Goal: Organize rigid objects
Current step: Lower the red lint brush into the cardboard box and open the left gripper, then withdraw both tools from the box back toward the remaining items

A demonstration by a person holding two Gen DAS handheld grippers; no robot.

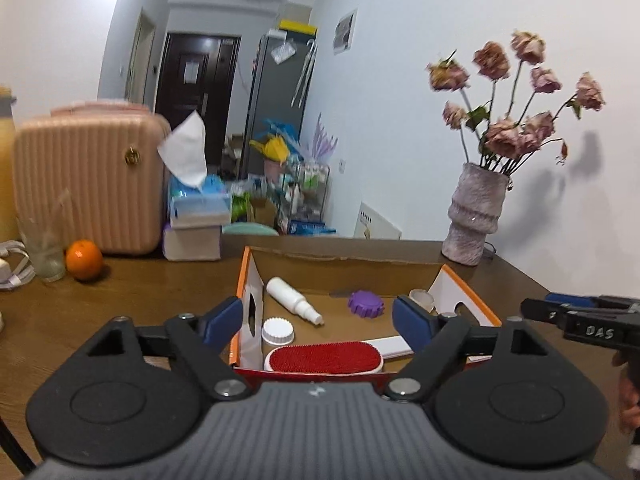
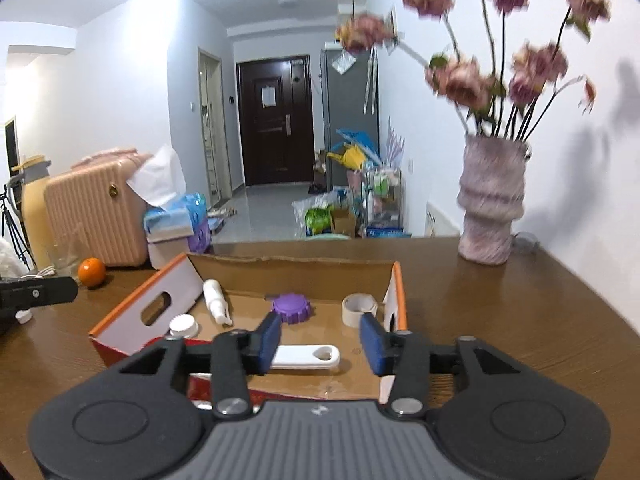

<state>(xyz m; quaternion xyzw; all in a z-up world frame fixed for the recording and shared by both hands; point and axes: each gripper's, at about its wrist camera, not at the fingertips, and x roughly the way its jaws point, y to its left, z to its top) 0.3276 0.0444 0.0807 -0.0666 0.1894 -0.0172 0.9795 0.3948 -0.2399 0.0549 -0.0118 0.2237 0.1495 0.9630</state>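
An open cardboard box [image 1: 352, 270] with orange-edged white flaps sits on the wooden table. Inside lie a white spray bottle [image 1: 294, 300], a purple ridged lid [image 1: 365, 303], a white ridged cap [image 1: 278, 331], a tape roll [image 2: 359, 309] and a red lint brush [image 1: 324, 357] with a white handle [image 2: 306, 357]. My left gripper [image 1: 318, 320] hangs open above the box's near edge, with nothing between its blue pads. My right gripper [image 2: 322, 340] is open over the brush handle without touching it. The right gripper also shows at the right edge of the left wrist view [image 1: 580, 316].
A vase of dried pink roses [image 1: 476, 216] stands on the table's far right corner. At the far left are a pink case [image 1: 88, 176], tissue packs [image 1: 196, 216], an orange [image 1: 84, 260], a glass [image 1: 44, 248] and a white cable [image 1: 12, 264].
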